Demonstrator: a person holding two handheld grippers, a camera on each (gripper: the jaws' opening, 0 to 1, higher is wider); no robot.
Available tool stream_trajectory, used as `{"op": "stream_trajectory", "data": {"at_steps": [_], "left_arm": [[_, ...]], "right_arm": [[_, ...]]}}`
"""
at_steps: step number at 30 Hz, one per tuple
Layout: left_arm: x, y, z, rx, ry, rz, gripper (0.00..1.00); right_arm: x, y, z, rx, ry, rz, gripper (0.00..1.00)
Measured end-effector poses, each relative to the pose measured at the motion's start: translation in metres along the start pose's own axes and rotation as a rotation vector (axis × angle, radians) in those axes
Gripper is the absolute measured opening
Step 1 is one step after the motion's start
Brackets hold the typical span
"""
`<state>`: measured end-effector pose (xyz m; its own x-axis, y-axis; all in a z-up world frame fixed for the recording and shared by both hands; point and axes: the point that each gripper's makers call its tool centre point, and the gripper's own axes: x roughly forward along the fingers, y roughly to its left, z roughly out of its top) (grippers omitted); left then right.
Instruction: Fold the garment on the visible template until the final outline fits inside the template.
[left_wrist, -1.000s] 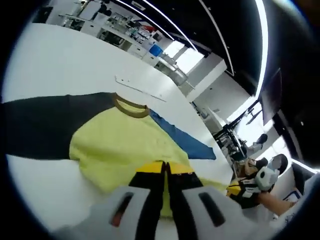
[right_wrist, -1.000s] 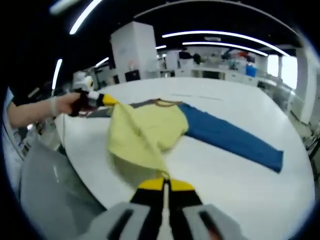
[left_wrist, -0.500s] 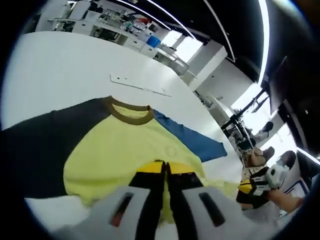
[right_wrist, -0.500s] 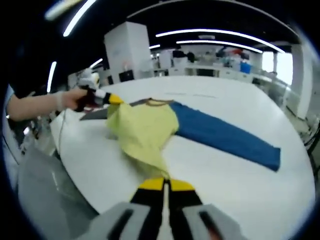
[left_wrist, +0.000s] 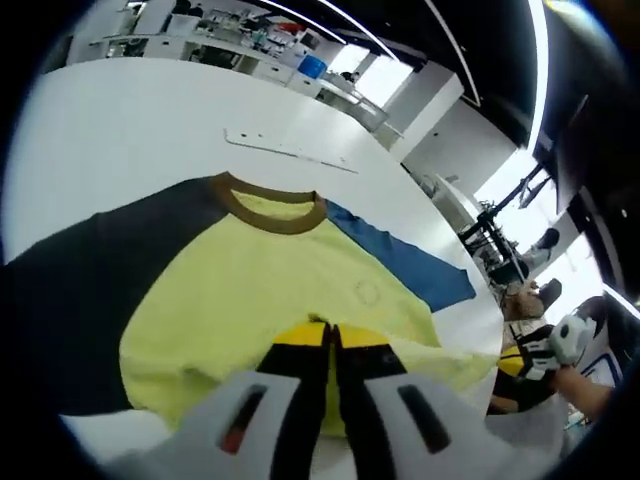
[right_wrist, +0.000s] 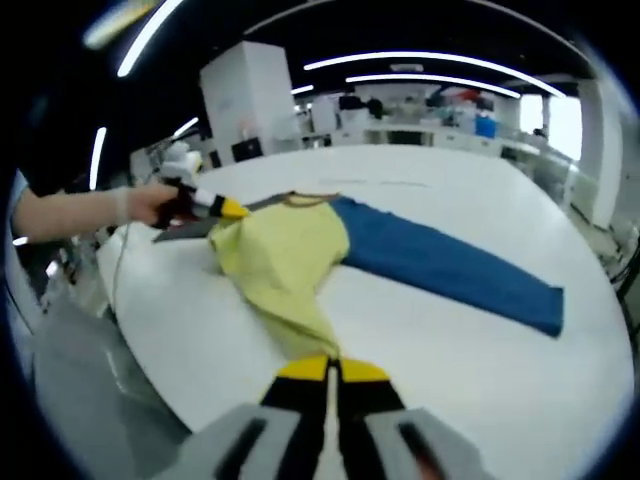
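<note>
A large lab with strip lights overhead and benches along the far wall surrounds a wide white worktop (right_wrist: 480, 360). On it lies the shirt (left_wrist: 270, 290): yellow body, brown collar, one dark sleeve, one blue sleeve.

The left tongs (left_wrist: 330, 345) are closed on the yellow hem, which bunches at their tips. The right tongs (right_wrist: 328, 370) are likewise clamped on a yellow corner, the cloth rising from them in a narrow fold toward the body.

In the right gripper view the left tongs come in from the left, held by a hand (right_wrist: 150, 205) on a bare forearm reaching over the worktop edge, tips at the shirt's yellow corner. That view lays out the blue sleeve at full stretch. The left gripper view shows the dark sleeve spread wide, a thin pale strip (left_wrist: 290, 150) beyond the collar, and the right tongs low at the right, in a gloved hand (left_wrist: 560, 345).
</note>
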<state>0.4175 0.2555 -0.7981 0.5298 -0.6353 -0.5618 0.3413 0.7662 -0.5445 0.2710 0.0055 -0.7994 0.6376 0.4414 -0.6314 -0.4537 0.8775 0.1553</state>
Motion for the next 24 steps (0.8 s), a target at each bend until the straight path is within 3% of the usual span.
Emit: {"op": "stream_trajectory", "data": {"at_steps": [12,24], "left_arm": [[-0.010,-0.008,0.001,0.056,-0.020,-0.027,0.03],[-0.024,-0.007,-0.002,0.064,-0.075,-0.053,0.36]], "right_arm": [[-0.001,0.002,-0.001,0.008,-0.002,0.000,0.00],[-0.001,0.006,-0.003,0.010,0.002,0.009,0.00]]}}
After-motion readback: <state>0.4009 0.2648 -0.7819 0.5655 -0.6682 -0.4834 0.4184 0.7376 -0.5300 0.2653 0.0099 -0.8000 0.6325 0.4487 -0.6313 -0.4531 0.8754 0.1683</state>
